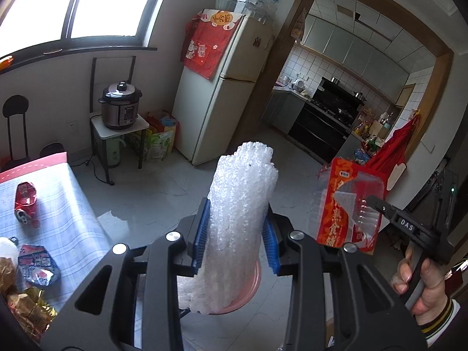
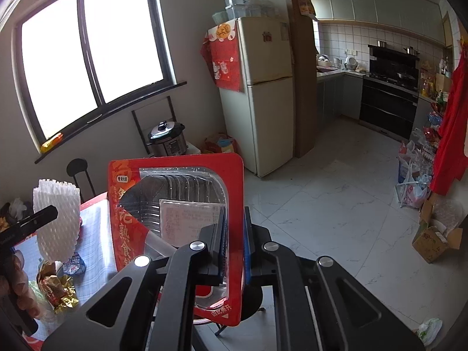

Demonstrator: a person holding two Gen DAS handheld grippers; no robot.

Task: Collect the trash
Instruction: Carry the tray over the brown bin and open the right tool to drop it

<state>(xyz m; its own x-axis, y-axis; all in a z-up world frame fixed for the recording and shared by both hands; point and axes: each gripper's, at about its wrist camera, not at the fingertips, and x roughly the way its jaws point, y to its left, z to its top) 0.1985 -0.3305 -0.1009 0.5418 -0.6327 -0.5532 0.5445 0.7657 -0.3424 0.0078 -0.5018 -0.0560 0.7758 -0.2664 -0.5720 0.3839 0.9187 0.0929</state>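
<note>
My left gripper (image 1: pixel 237 234) is shut on a white foam net sleeve (image 1: pixel 242 204) and holds it upright in the air above a pink bin (image 1: pixel 248 292). The sleeve also shows in the right wrist view (image 2: pixel 57 219). My right gripper (image 2: pixel 234 245) is shut on a red food tray package (image 2: pixel 175 213) with a clear plastic window, held upright off the table. That package also shows at the right of the left wrist view (image 1: pixel 348 201). On the table (image 1: pixel 67 204) lie a crushed red can (image 1: pixel 26 204), a blue wrapper (image 1: pixel 38 264) and gold wrappers (image 1: pixel 26 307).
A fridge (image 1: pixel 222 93) stands ahead, with a pressure cooker (image 1: pixel 120 105) on a small stand to its left. Black chairs stand behind the table. The kitchen doorway opens at the right. Cardboard boxes (image 2: pixel 433 239) and bags sit on the tiled floor at the right.
</note>
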